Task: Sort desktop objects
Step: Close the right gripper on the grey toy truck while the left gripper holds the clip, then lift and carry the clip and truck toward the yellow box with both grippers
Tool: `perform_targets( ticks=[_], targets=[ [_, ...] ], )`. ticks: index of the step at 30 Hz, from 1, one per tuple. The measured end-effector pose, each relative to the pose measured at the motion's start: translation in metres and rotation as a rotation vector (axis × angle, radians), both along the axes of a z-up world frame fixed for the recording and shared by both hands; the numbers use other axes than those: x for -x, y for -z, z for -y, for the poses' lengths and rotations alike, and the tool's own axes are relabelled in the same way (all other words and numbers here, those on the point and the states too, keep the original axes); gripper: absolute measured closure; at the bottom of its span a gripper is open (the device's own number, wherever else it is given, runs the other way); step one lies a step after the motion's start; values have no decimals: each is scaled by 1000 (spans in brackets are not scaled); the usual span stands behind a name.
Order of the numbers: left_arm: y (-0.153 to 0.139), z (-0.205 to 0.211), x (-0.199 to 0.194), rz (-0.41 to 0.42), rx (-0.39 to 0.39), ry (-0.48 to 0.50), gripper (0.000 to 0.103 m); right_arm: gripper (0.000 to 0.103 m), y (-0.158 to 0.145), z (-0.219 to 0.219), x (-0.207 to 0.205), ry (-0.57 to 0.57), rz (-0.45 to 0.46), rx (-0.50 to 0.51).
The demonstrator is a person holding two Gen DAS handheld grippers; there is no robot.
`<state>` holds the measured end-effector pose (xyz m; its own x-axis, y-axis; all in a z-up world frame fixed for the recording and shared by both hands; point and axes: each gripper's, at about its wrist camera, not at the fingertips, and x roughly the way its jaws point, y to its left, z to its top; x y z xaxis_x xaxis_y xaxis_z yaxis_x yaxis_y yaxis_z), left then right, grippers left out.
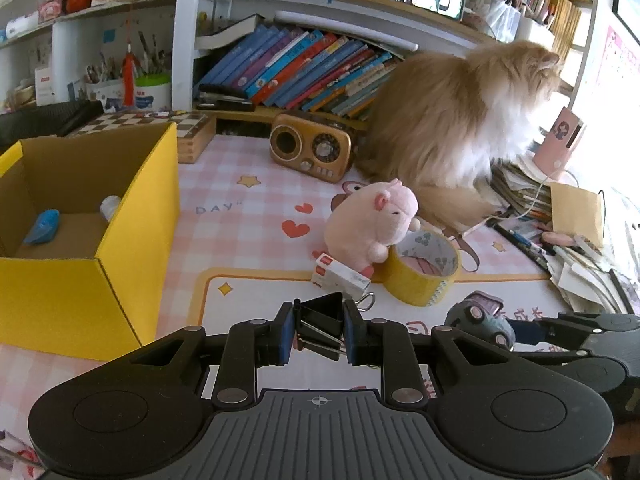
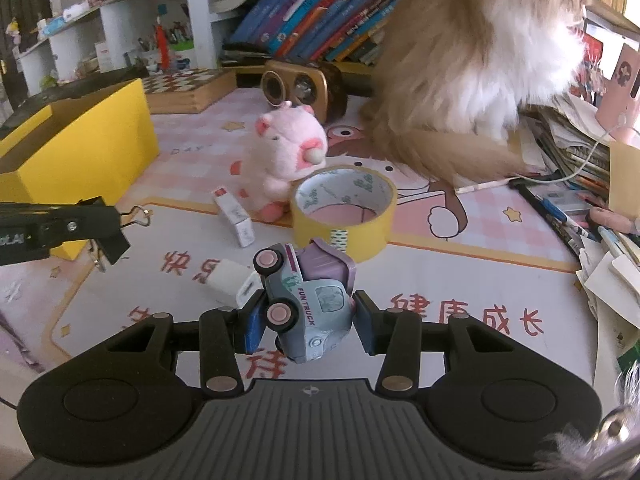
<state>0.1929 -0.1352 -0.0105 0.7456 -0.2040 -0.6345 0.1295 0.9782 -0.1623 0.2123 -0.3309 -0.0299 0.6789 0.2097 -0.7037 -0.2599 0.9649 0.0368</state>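
The jaws of the left gripper (image 1: 318,330) are clamping a black binder clip (image 1: 320,318), holding it above the near part of the tabletop (image 1: 256,216); the jaws of the right gripper (image 2: 310,322) are gripping a pale blue toy truck (image 2: 306,304), tilted nose-down between the blue pads.

A fluffy orange-and-white cat (image 1: 460,120) is sitting at the far right, taking up much of that side beside a heap of papers and pens (image 1: 560,232). At the left, an open yellow box (image 1: 88,216) is standing with a blue object (image 1: 42,227) and a small white piece lying inside. A gold retro radio (image 1: 310,148) is resting at the far edge, in front of the leaning books (image 1: 304,68).

In the middle, a pink plush pig (image 1: 370,222) is leaning against a yellow tape roll (image 1: 422,266), with a small white-and-red box (image 1: 340,278) lying just left of it. These three are sitting directly beyond both grippers. A white charger block (image 2: 232,280) is lying just left of the truck.
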Motion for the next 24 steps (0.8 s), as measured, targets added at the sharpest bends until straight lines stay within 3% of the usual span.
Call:
perform_targets(
  ticks=[24],
  targets=[
    [1, -61, 58, 7, 54, 6, 80, 61, -13, -54, 60, -18, 7, 22]
  ],
)
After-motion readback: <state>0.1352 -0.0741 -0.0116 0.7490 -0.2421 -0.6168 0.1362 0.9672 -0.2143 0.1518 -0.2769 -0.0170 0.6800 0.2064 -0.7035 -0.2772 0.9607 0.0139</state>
